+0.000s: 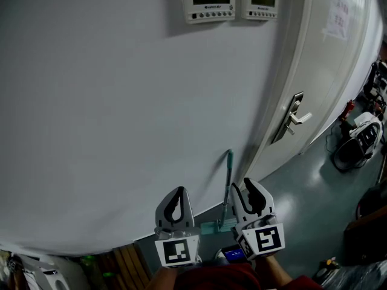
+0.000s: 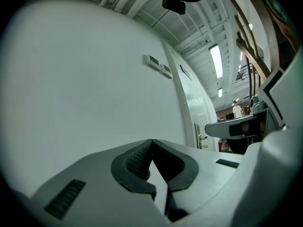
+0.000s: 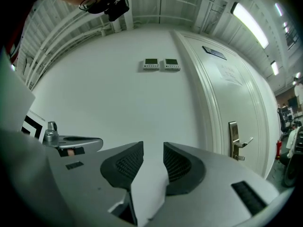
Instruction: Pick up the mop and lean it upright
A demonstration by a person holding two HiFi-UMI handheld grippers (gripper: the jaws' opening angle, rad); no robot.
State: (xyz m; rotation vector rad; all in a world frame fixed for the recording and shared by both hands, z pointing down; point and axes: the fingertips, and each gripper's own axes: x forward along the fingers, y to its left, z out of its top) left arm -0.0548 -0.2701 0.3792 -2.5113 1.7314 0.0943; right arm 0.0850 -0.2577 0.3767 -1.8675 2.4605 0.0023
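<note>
White wall (image 1: 121,101) backs the mop (image 1: 228,186), its long handle nearly vertical, tip up, head at the floor. The right gripper (image 3: 153,148) stands parted and empty; the left gripper (image 2: 152,141) is clenched on nothing

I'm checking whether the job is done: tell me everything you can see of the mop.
The mop has a thin teal handle and a flat, paler teal head, plastic by the look. It stands nearly upright, head on the floor, handle top leaning on the white wall just left of the door frame. Nothing grips it.
</note>
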